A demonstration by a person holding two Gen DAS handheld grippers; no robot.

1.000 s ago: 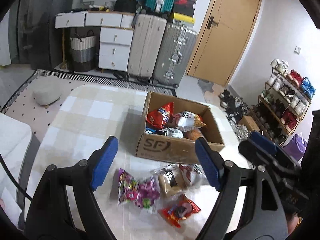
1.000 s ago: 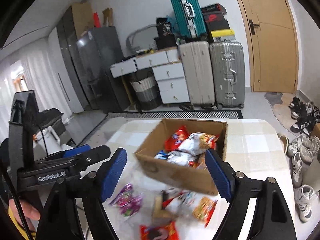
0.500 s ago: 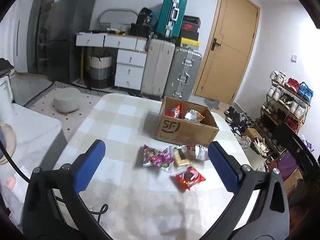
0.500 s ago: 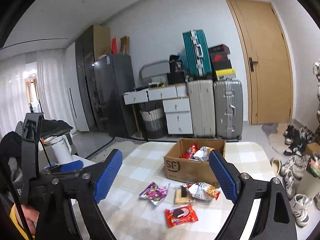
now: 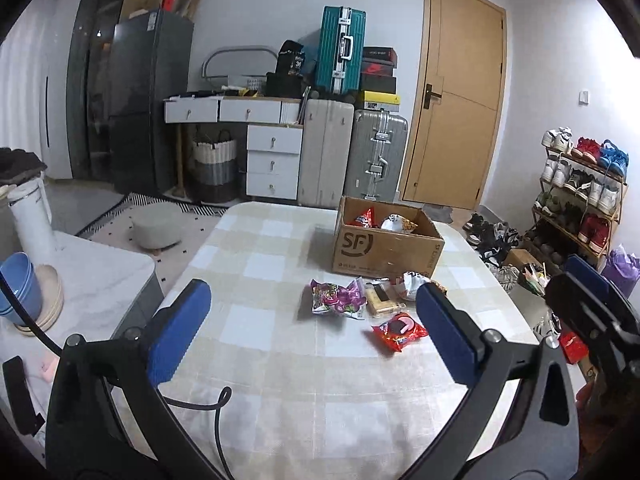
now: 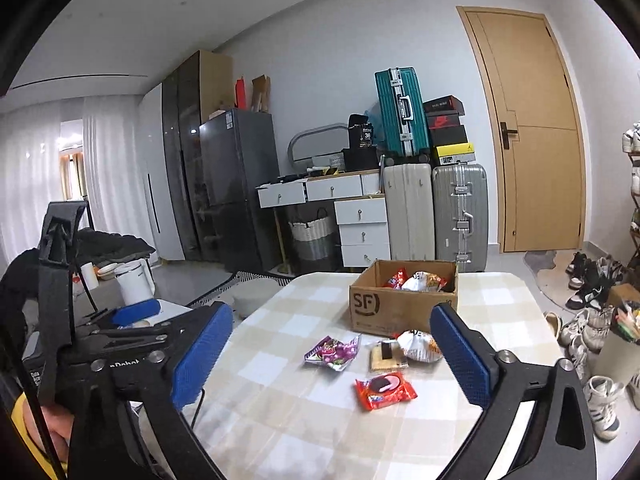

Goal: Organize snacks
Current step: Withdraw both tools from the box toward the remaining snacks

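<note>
An open cardboard box (image 5: 386, 248) (image 6: 374, 308) with several snack bags inside stands on the checked table (image 5: 280, 360). In front of it lie a purple packet (image 5: 338, 298) (image 6: 332, 350), a tan biscuit packet (image 5: 380, 300) (image 6: 386, 354), a white and orange bag (image 5: 414, 280) (image 6: 420, 346) and a red cookie packet (image 5: 399, 330) (image 6: 385, 390). My left gripper (image 5: 310, 294) hangs open and empty, well short of the packets. The jaws of my right gripper (image 6: 331, 314) are opening, with nothing between them, and it is also held back from the snacks.
Suitcases (image 5: 376, 160), white drawers (image 5: 274, 160) and a door (image 5: 456, 100) line the far wall. A shoe rack (image 5: 580, 196) and loose shoes stand right of the table. Blue bowls (image 5: 18, 288) sit on a counter at the left. A black cable (image 5: 218, 408) lies on the near table.
Both grippers have drawn back from the box, so the table and the packets look smaller and farther away. Both pairs of jaws stand wider apart than before.
</note>
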